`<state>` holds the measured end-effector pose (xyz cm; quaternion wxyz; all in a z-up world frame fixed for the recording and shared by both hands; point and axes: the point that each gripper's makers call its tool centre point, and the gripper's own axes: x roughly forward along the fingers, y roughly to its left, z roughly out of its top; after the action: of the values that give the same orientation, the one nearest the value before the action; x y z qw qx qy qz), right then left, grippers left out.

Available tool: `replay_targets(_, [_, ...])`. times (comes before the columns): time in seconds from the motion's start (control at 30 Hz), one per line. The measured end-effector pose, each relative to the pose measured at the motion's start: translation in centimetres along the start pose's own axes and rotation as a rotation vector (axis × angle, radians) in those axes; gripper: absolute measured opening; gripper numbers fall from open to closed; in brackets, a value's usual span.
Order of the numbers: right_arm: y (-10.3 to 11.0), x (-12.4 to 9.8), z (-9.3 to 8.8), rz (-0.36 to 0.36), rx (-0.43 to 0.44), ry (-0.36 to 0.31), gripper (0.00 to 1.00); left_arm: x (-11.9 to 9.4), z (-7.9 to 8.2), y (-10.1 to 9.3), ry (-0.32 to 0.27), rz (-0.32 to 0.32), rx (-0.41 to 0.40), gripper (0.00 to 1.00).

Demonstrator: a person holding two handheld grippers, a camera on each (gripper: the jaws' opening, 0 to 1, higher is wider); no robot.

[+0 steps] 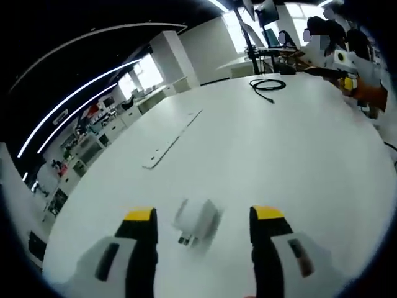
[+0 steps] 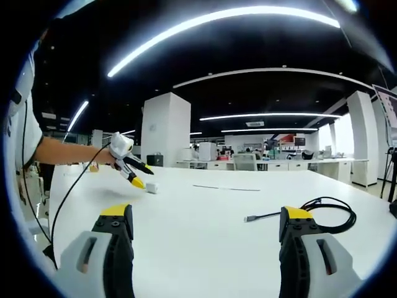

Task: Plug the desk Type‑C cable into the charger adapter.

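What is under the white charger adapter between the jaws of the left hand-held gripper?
The charger adapter lies on the bare white table. The surface directly beneath it is hidden by its body.

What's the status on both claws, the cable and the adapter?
Left claw open around small white charger adapter. Right claw open, short of coiled black Type-C cable. White desk between them unobstructed.

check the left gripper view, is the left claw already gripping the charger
No, the white charger lies on the table between the open left claw, touching neither side.
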<state>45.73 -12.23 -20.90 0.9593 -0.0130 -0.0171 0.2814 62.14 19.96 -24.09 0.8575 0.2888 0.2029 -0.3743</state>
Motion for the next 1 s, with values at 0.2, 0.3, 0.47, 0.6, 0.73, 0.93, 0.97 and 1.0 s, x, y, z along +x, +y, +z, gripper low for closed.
replay_targets(0.2, [-0.6, 0.0, 0.0, 0.002, 0.022, -0.010, 1.00, 1.1, -0.9, 0.8, 0.061, -0.065, 0.033, 0.51])
replay_targets(0.3, [-0.6, 0.0, 0.1, 0.001, 0.020, -0.012, 0.99, 1.6, -1.4, 1.1, 0.110, -0.115, 0.044, 0.48])
replay_targets(0.47, [-0.6, 0.0, -0.1, 0.003, 0.027, -0.010, 0.99, 2.3, -1.4, 0.9, 0.148, -0.154, 0.060, 0.41])
replay_targets(0.6, [-1.0, 0.0, -0.4, 0.005, 0.034, -0.006, 0.99, 2.8, -1.9, 1.4, 0.180, -0.186, 0.063, 0.40])
replay_targets(0.73, [-1.0, 0.0, -0.3, 0.005, 0.029, -0.009, 0.99, 2.8, -1.7, 0.0, 0.206, -0.215, 0.065, 0.38])
replay_targets(0.93, [-0.7, 0.0, -0.1, 0.006, 0.027, -0.016, 0.99, 2.8, -2.0, -1.3, 0.254, -0.252, 0.067, 0.37])
replay_targets(0.97, [-0.6, 0.0, 0.0, 0.006, 0.026, -0.017, 0.99, 2.7, -2.1, -1.3, 0.258, -0.255, 0.065, 0.37])
replay_targets(1.0, [-0.5, 0.0, 0.0, 0.007, 0.026, -0.017, 0.99, 2.8, -2.3, -1.1, 0.269, -0.270, 0.060, 0.36])
